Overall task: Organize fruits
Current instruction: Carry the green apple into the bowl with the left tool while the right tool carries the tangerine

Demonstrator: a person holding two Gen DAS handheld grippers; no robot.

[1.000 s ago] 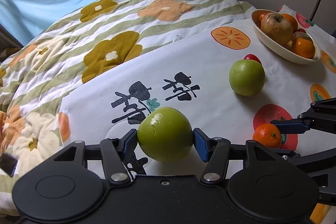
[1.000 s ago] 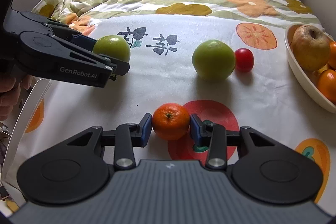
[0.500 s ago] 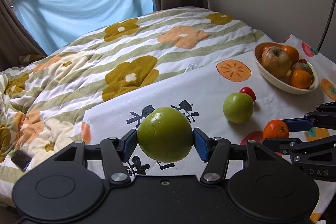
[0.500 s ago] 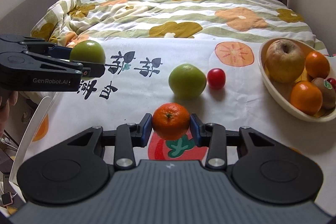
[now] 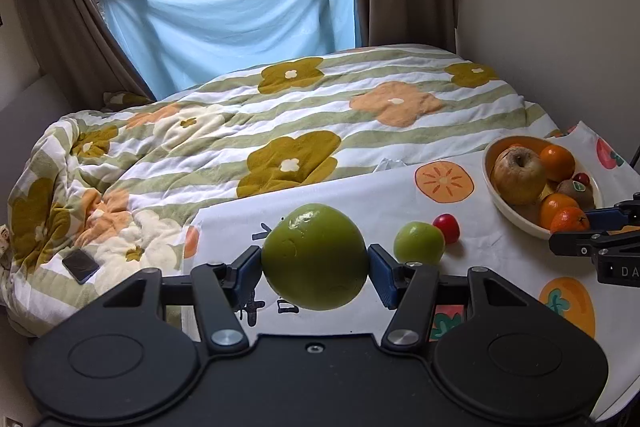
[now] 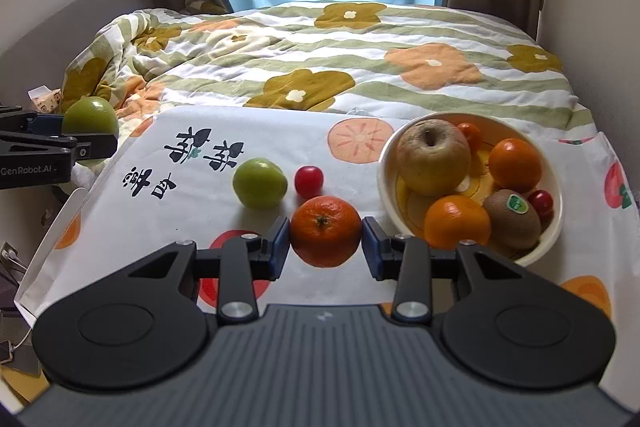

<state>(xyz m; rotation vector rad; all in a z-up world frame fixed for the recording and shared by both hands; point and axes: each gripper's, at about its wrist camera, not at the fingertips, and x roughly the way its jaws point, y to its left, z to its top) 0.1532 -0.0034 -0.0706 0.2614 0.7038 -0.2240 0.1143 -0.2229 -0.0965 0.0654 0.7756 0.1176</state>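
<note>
**Both fruits up off the cloth, heading for the bowl**

Lifted both at once over the last second. Was down low on the printed cloth a moment ago, now carried well above it, with far more of the bed and window in view. Left gripper clamped on the green fruit, fingers pressed to both sides, about a third open around it. Right gripper pinched on the mandarin, fingers snug against it, fairly narrow. Same squeeze on both as a second back, no slipping.

Meaning for the task: pick-up looks done, carry underway. Probably next stop the white bowl at the right end of the cloth, already loaded with an apple, oranges, a kiwi and a cherry tomato. Mandarin hanging just left of the rim, so close to a drop. Green one much further off to the left.

Looks-wise: green fruit smooth, glossy, slightly lumpy with a pale scuff on top. Mandarin bright orange, dimpled, stem end facing up.

Left on the cloth: a second green fruit and a red cherry tomato, near each other.
</note>
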